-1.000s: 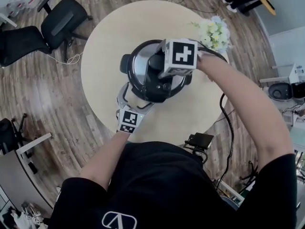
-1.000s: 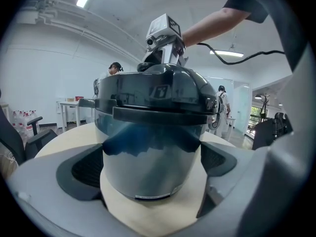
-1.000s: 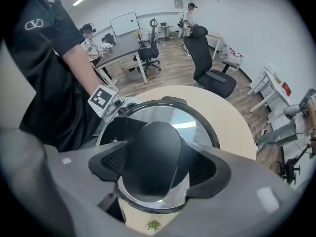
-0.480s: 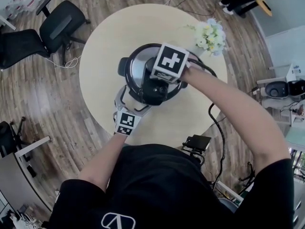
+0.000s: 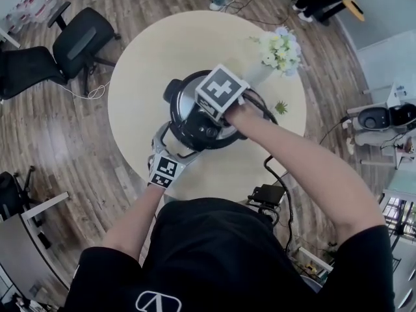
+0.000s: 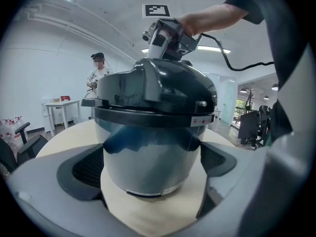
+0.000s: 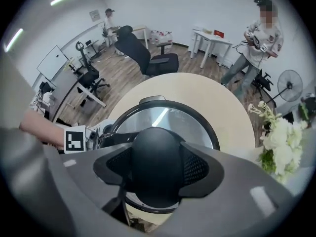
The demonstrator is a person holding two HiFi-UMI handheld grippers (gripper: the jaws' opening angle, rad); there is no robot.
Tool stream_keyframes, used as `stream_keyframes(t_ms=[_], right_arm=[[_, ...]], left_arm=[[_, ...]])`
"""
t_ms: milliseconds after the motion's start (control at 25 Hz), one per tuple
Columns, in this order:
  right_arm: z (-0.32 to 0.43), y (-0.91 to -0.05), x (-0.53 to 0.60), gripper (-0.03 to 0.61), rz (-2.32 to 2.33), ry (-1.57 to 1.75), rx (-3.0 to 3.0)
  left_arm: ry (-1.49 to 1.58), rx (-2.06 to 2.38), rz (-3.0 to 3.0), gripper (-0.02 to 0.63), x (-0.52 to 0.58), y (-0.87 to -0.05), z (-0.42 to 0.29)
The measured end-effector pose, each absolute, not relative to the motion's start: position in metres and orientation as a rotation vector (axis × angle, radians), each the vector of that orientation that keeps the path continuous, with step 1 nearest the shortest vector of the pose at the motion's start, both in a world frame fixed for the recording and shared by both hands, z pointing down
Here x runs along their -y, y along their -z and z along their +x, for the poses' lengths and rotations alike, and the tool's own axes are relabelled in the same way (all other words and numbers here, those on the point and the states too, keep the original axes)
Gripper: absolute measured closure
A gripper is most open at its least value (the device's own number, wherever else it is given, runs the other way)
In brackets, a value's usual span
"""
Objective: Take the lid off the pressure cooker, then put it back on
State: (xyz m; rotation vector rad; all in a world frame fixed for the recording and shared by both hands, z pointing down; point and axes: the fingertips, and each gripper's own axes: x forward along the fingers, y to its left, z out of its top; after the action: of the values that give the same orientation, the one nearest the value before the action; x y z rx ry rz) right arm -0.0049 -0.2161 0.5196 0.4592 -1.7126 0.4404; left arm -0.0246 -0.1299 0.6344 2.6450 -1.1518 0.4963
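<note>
Red label (image 6: 203,119) on the lid (image 6: 163,83) seems illegible.

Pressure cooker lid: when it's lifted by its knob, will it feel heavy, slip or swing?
Probably heavy for its size: the lid is broad, shiny metal with a thick dark rim. The knob looks smooth and rounded, so it may slip. The lid looks stiff, and lifted near its centre it should hang roughly level.
</note>
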Motion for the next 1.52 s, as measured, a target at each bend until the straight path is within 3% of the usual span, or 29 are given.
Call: stream_keyframes(t_ms=[520, 1520], right_arm=[[0.007, -0.514, 0.221, 0.287, 0.939, -0.789, 1.636], [0.017, -0.476, 0.219, 0.291, 0.841, -0.773, 1.654]], left_arm=[[-0.491, 1.16, 2.639, 0.023, 0.126, -0.634, -0.023], [-0.502, 1.154, 2.625, 0.025, 0.122, -0.634, -0.022]])
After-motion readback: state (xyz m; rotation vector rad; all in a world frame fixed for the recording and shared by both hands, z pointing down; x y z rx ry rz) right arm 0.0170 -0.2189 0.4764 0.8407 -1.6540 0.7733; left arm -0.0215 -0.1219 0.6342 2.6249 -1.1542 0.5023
